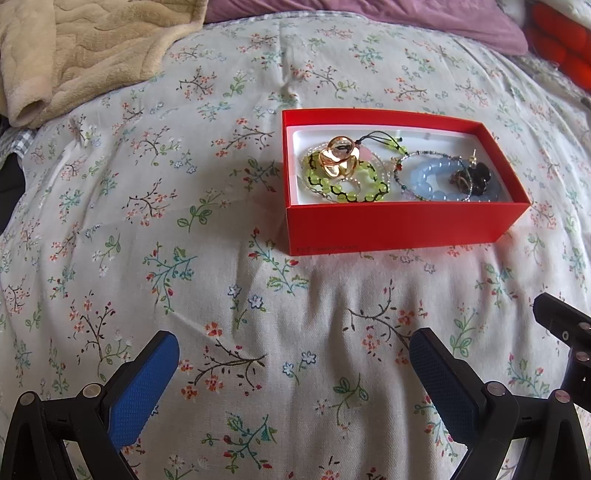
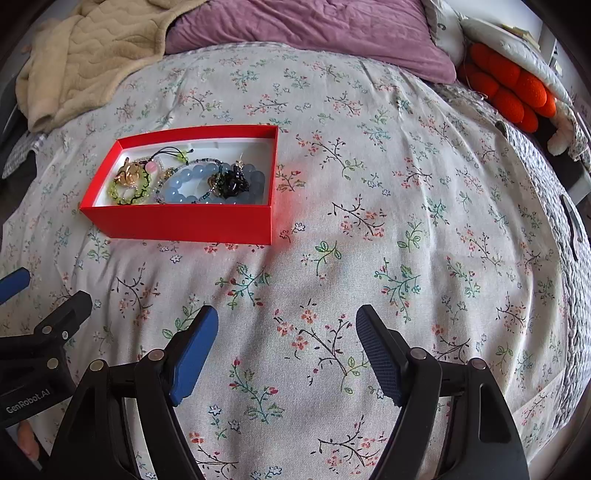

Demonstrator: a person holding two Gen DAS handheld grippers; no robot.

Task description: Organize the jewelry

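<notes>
Jewelry: all pieces lie in one red box [image 1: 399, 225], heaped on its white lining; right of centre in the left wrist view, left of centre in the right wrist view.
Red box: open-topped, lidless, rectangular, sits flat on the bedspread [image 1: 221, 206].
Green bracelet [image 1: 332, 182]: left end of the box; yellow-green beads on black cord, the cord tail trailing toward the back wall.
Gold flower piece [image 1: 338, 160]: rests on top of the green bracelet, touching it.
Blue bracelet [image 1: 432, 177]: right half of the box; large pale-blue beads in a ring.
Thin beaded strand [image 1: 410, 158]: loops around the blue bracelet; fine detail too small to tell.
Dark piece [image 1: 476, 179]: black glossy cluster lying on the blue bracelet at the right end.
Left tool [image 1: 294, 349]: bottom of its own frame, blue pads spread wide apart, nothing between them; hovers over bare bedspread, well short of the box.
Right tool [image 2: 287, 321]: bottom of its own frame, pads parted, empty; the box lies to its upper left.
Bed: floral-print bedspread fills both views.
Beige blanket [image 2: 92, 55]: crumpled at upper left.
Purple pillow [image 2: 314, 29]: top centre.
Orange plush object [image 2: 509, 92]: upper right, at the bed's edge.
</notes>
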